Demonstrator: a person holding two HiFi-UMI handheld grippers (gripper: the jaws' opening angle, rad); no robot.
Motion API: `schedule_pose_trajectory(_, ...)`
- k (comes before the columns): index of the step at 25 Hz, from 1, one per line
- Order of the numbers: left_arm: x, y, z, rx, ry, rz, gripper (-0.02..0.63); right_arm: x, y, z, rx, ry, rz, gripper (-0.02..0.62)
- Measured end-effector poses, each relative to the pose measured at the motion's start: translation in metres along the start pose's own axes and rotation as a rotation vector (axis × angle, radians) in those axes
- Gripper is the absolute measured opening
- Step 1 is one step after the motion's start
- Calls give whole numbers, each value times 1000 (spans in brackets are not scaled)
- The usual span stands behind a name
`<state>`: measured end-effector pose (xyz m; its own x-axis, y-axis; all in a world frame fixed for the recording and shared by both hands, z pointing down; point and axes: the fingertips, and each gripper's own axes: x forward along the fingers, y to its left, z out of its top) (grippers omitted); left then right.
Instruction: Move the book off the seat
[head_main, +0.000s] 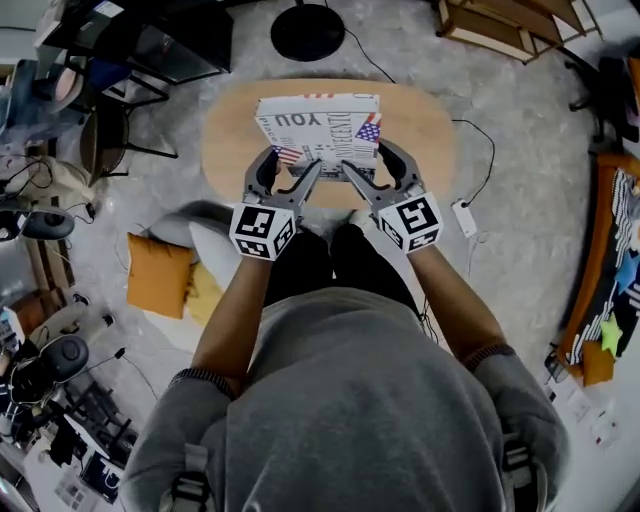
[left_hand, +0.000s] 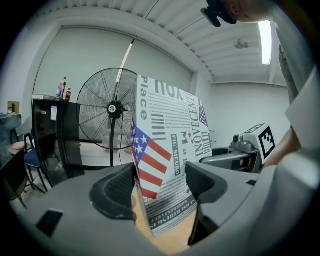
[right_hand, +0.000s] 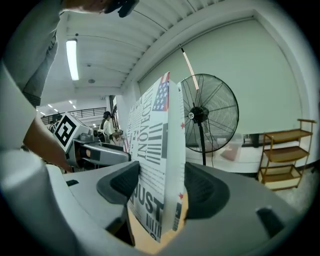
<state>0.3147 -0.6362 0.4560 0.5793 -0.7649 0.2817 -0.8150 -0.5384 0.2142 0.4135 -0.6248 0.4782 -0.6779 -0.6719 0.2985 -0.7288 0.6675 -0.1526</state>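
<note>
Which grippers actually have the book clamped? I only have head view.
Observer: In the left gripper view, the left gripper has both pads pressed on the flag-printed book from opposite sides.
Operator: Right one?
Observer: The right gripper is clamped across the book's thickness the same way.
Operator: Anything beyond the book?
Observer: A black pedestal fan stands upright behind it.
</note>
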Motion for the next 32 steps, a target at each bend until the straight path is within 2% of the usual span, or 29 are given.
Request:
schedule_pose_trajectory(6, 30, 27, -60, -81, 91, 18, 331, 34, -19, -56, 70, 99, 8, 299)
schedule_pose_trajectory(14, 61, 77, -174, -208, 260, 27, 331, 89, -28, -170, 227, 275, 13, 301)
schedule_pose_trajectory(20, 77, 94, -258, -283, 378, 9, 331, 109, -29, -255, 373, 382, 0, 302)
schedule_pose_trajectory(24, 88, 101, -310, -343, 452, 24, 331, 118, -32, -308, 463, 442, -17, 302)
schedule_pose_trajectory(32, 105, 112, -384, -385, 549, 33, 331, 130, -39, -379, 586, 545, -66, 310)
